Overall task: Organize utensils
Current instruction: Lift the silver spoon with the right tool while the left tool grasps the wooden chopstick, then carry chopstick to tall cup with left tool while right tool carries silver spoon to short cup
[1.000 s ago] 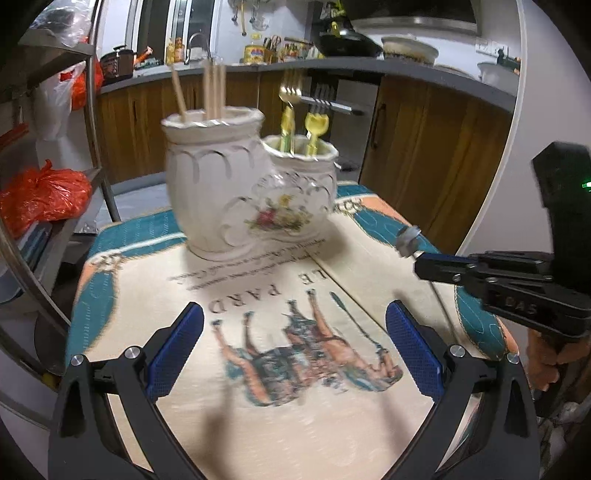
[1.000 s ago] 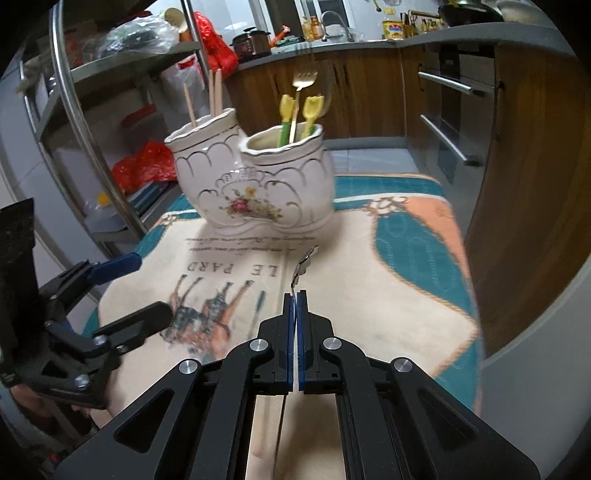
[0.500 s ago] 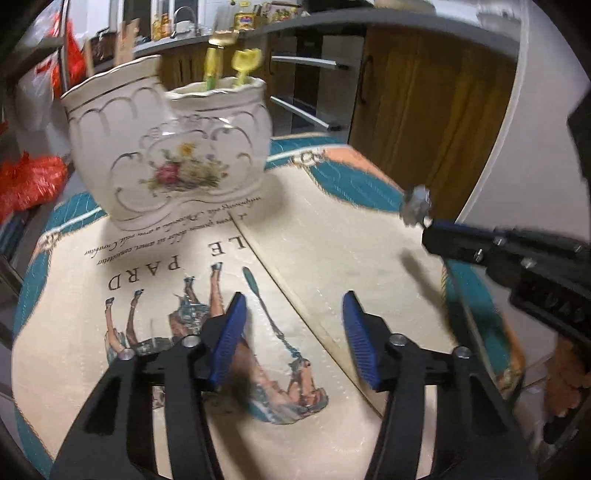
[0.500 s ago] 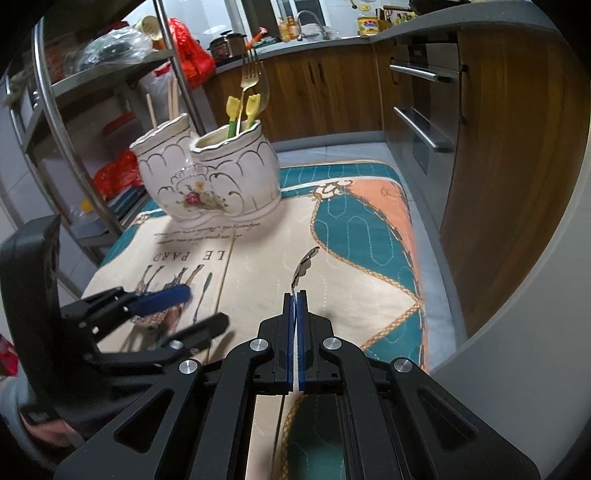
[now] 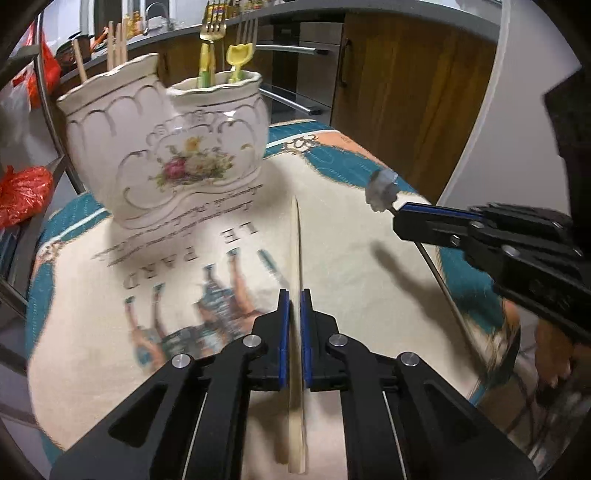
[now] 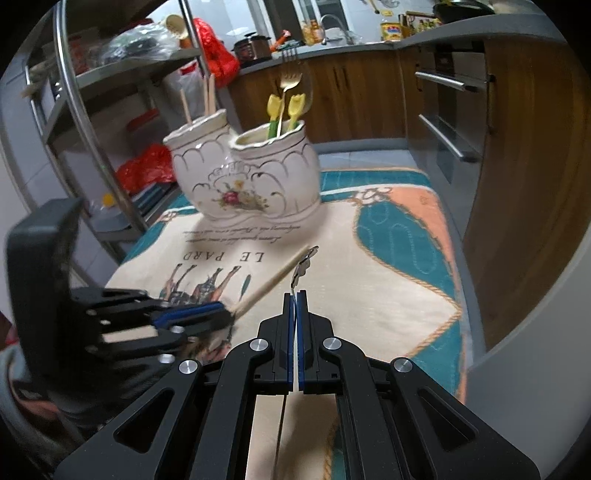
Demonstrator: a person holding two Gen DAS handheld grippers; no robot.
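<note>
Two grippers, both clenched. Left gripper point(image 5: 294, 295) pinched on a pale wooden chopstick point(image 5: 296, 243), stick running straight ahead between the blue pads and out past the tips toward the holder, its rear end trailing back under the gripper body. Right gripper point(image 6: 295, 295) pinched on a thin metal utensil with an ornate decorative end point(image 6: 304, 263), that end poking up just ahead of the tips; which kind of utensil, cannot tell.

Ahead of both grippers, a white ceramic two-pot holder point(image 5: 173, 147) with a painted flower, standing upright on a printed cloth mat point(image 5: 351, 229) lettered "LE PARD". In the holder's left pot, wooden chopsticks point(image 5: 116, 46); in its right pot, yellow-and-green plastic pieces point(image 5: 238, 61) and a gold fork point(image 5: 212, 27).

Seen from the right wrist, left gripper low at the left, its chopstick angled across toward the ornate utensil end, tip close beside it. Beyond the mat, wooden kitchen cabinets point(image 6: 354, 96); off to the left, a metal shelf rack point(image 6: 92, 110).
</note>
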